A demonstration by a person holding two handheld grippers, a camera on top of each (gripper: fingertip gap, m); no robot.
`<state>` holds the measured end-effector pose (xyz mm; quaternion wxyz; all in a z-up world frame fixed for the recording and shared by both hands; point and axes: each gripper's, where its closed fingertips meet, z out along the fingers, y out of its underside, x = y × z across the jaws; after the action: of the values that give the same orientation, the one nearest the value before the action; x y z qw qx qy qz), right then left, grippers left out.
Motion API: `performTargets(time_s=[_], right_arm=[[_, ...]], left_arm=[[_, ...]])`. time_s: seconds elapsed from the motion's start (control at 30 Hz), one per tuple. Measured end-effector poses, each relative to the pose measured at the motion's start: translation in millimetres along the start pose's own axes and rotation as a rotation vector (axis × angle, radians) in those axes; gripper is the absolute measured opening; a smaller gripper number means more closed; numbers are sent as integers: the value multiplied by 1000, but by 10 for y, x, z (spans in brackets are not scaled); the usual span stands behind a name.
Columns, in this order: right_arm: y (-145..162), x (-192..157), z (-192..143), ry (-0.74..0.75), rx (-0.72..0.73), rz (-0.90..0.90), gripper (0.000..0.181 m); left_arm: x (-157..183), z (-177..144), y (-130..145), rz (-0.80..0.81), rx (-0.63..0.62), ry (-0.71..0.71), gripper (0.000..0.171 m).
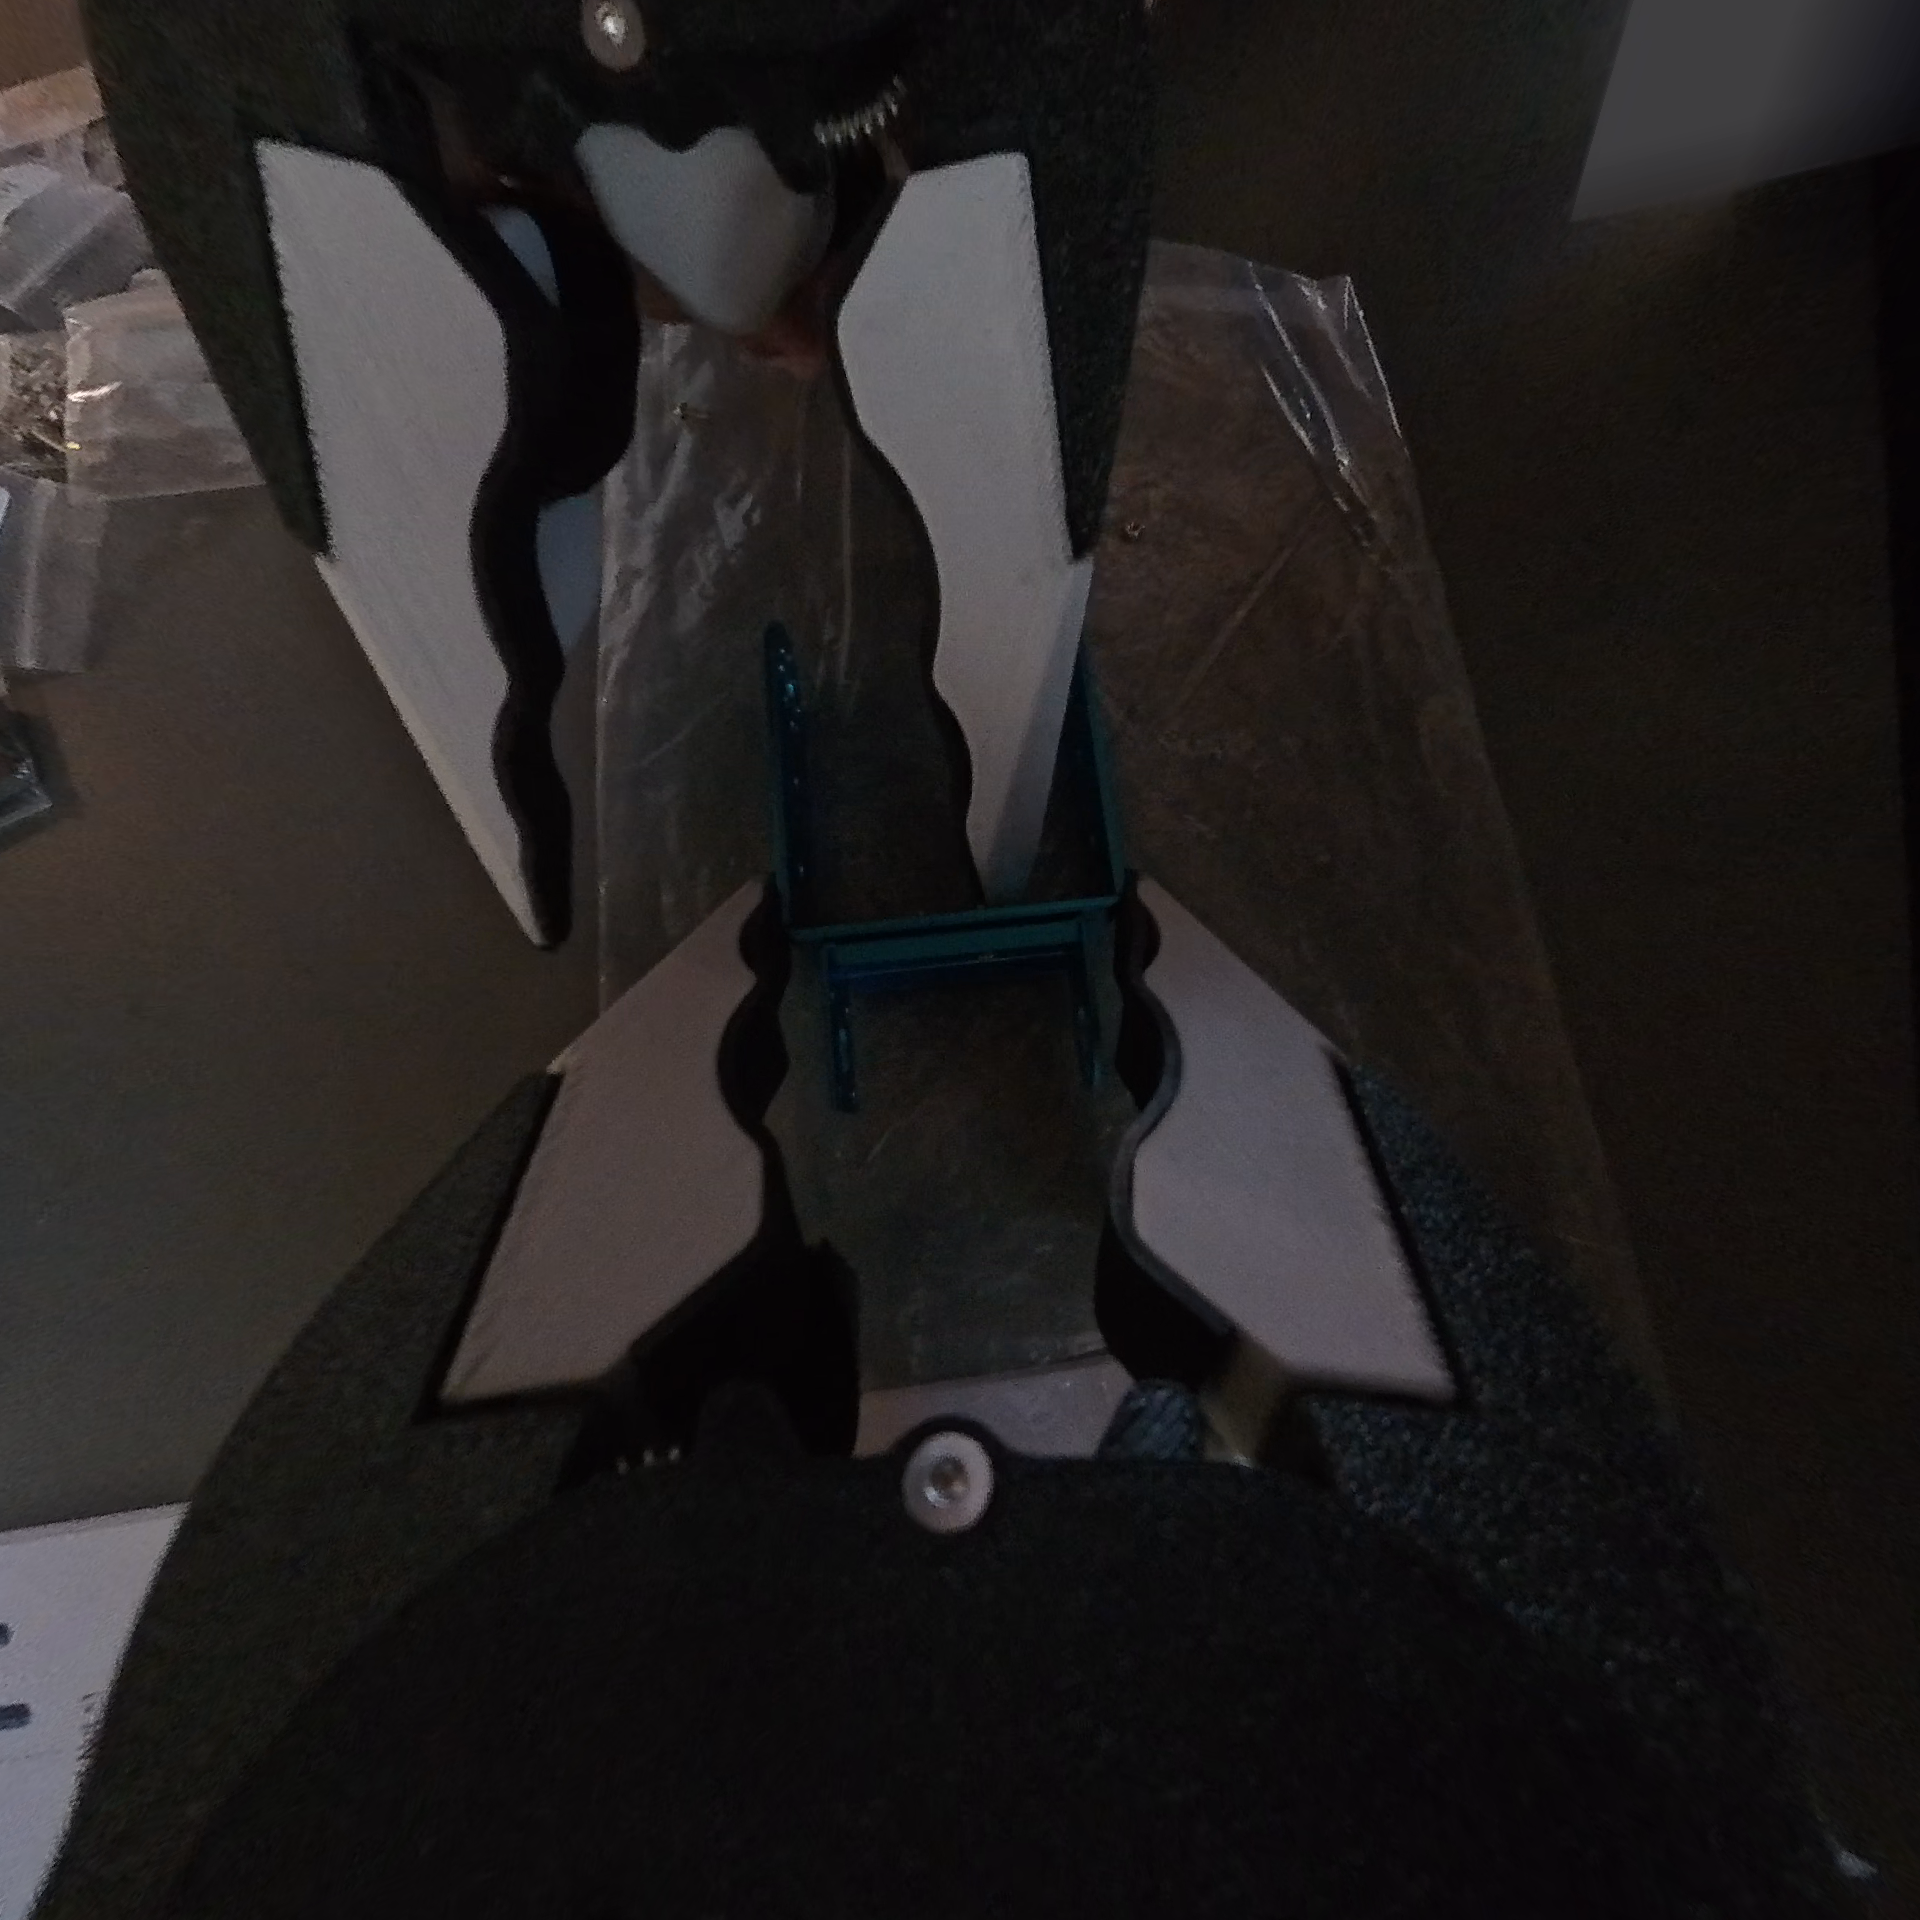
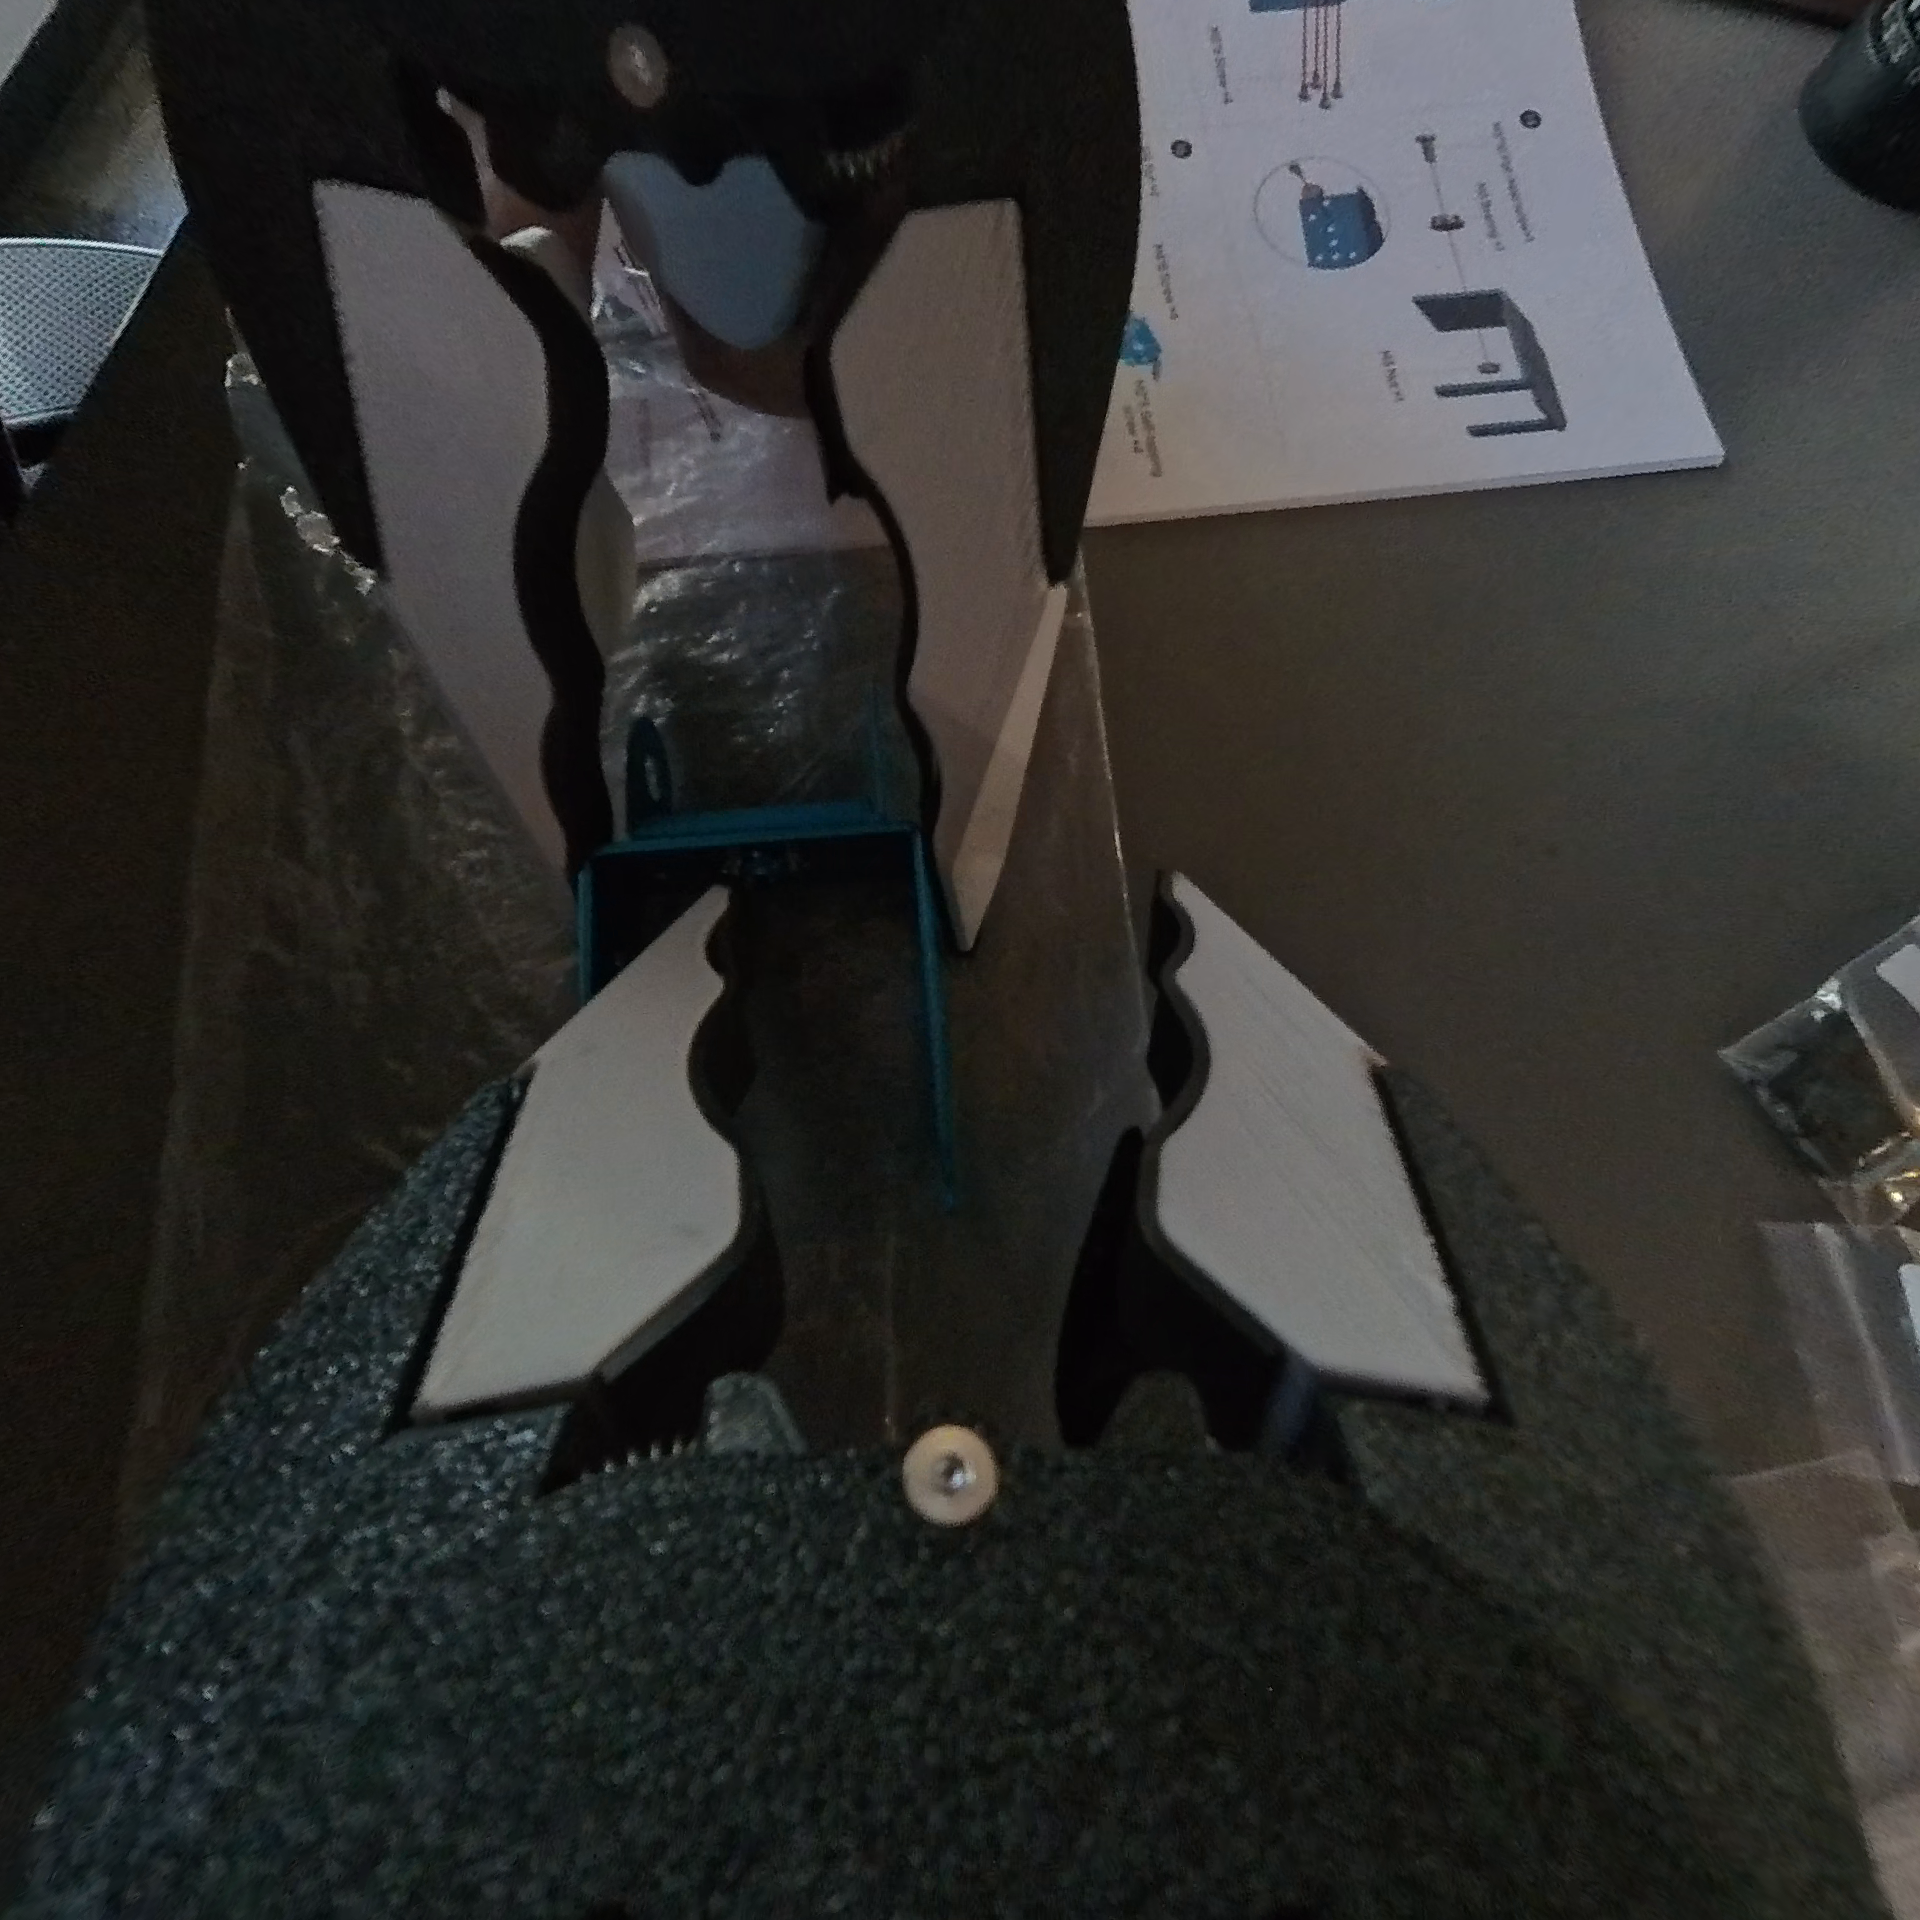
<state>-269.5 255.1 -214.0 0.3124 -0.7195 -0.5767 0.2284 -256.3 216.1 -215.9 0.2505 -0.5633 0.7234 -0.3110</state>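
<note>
A blue U-shaped metal bracket (image 1: pixel 956 925) lies on a clear plastic bag (image 1: pixel 1299 623) on a dark table. My left gripper (image 1: pixel 951 909) is shut on the bracket, one fingertip against each outer side. My right gripper (image 2: pixel 945 888) faces it from the opposite side and is open. Its left finger overlaps the bracket (image 2: pixel 748 836). One bracket arm runs between its fingers, and its right finger stands clear of the bracket. In the left wrist view the right gripper's fingers (image 1: pixel 416 468) reach down from the top, either side of the bracket.
A white printed instruction sheet (image 2: pixel 1403 260) lies at the back right. Small clear bags of hardware (image 2: pixel 1849 1060) lie at the right edge, and more bags (image 1: pixel 62 364) show in the left wrist view. A black round object (image 2: pixel 1870 104) sits in the top right corner.
</note>
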Motion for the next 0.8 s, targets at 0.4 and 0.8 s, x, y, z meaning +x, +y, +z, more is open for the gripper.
performTargets(time_s=[0.4, 0.8], right_arm=[[-4, -23, -3, -15, 23, -8, 77], [-41, -65, -49, -77, 69, 20, 74]], left_arm=[[8, -1, 0, 4, 0, -2, 65], [9, -2, 0, 5, 1, -4, 64]])
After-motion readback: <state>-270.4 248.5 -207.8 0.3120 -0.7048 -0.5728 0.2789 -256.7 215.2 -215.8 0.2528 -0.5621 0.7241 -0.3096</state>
